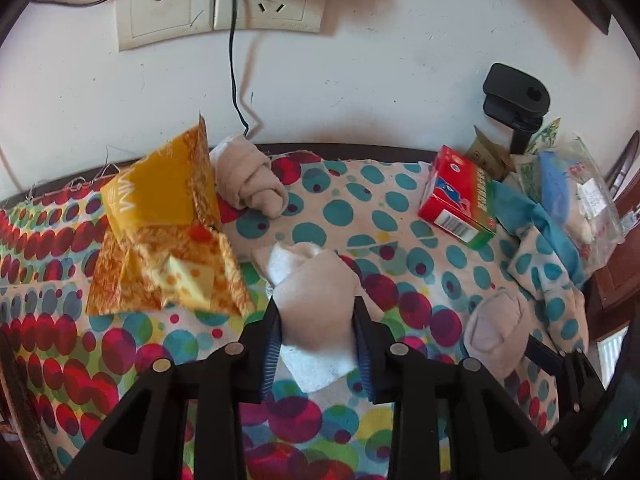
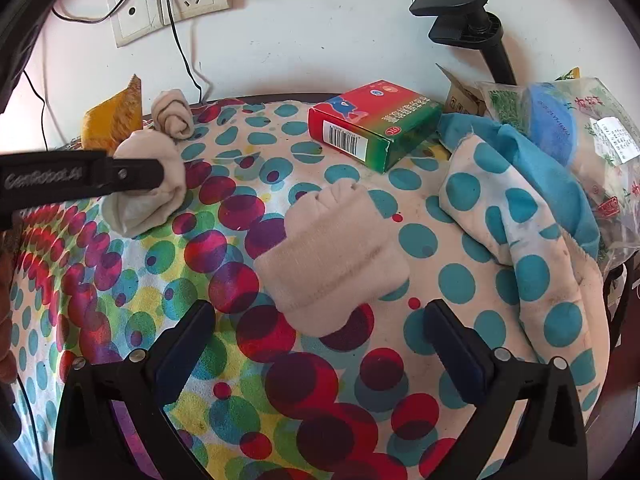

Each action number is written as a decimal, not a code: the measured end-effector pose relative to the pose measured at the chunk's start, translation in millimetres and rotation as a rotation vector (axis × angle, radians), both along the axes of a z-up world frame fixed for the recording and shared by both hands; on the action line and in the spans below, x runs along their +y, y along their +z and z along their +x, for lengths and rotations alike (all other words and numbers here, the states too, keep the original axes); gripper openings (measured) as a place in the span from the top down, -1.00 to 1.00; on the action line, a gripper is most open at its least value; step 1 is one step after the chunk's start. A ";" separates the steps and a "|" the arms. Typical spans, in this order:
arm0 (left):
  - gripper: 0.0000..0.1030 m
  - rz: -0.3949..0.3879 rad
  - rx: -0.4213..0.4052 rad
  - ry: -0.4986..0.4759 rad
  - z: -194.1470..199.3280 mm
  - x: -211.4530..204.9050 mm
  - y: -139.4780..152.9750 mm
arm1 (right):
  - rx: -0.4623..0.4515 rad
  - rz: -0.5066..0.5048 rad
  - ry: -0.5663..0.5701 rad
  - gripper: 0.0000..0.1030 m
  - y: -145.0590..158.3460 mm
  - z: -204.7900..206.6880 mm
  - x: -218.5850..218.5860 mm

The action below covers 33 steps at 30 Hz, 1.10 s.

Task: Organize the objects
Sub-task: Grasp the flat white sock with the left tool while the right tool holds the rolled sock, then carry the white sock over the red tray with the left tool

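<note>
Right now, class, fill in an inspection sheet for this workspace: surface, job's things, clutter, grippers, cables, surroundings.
Surface: spotted cloth covers the table, rumpled at the right edge.
Job's things: three rolled beige socks: held sock, loose sock in the middle, far sock near the wall.
Clutter: red-green box, yellow packet, plastic bags, blue cloth.
Grippers: left gripper shut on the held sock; right gripper open, the loose sock just ahead of it, untouched.
Cables: black cable hangs from the wall socket.
Surroundings: white wall; black clamp stand at the back right.
</note>
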<state>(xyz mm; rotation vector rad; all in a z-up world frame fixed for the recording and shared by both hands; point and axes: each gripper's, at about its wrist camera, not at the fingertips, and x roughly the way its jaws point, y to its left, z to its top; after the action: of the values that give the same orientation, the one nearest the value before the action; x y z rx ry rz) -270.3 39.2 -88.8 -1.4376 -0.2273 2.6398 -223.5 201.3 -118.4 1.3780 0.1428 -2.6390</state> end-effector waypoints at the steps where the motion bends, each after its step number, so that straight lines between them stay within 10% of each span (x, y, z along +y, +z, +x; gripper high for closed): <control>1: 0.37 0.006 0.001 0.002 3.5 -3.2 -0.3 | 0.000 0.000 0.000 -1.00 0.4 0.4 0.5; 11: 0.37 0.003 0.028 0.011 41.1 -21.2 14.8 | 0.007 -0.004 -0.016 -0.98 1.0 2.1 -1.5; 13: 0.37 -0.001 0.029 0.003 47.5 -20.8 17.5 | 0.025 -0.031 0.011 -0.80 3.9 4.7 -1.9; 15: 0.37 -0.014 0.051 -0.011 55.6 -17.4 22.0 | 0.062 -0.035 0.022 -0.19 8.2 8.6 -2.9; 23: 0.37 -0.026 0.091 -0.036 75.6 -13.7 32.6 | 0.117 -0.078 0.028 0.67 17.8 15.0 3.0; 29: 0.37 -0.025 0.093 -0.027 81.9 -15.3 35.4 | 0.158 -0.104 0.042 0.67 24.5 23.2 6.3; 31: 0.37 -0.035 0.092 -0.029 83.9 -14.9 34.8 | 0.132 -0.109 0.029 0.24 21.2 19.5 8.5; 32: 0.37 -0.040 0.090 -0.029 85.1 -15.2 33.8 | 0.117 -0.127 0.033 -0.54 19.7 17.1 10.3; 33: 0.37 -0.034 0.087 -0.029 86.3 -16.4 32.9 | 0.126 -0.137 0.031 -0.78 21.0 18.5 12.2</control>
<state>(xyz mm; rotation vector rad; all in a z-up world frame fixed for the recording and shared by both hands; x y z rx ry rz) -184.0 22.8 -55.9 -1.3219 -0.1528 2.6872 -205.1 213.5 -97.5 1.1593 -0.0016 -2.6547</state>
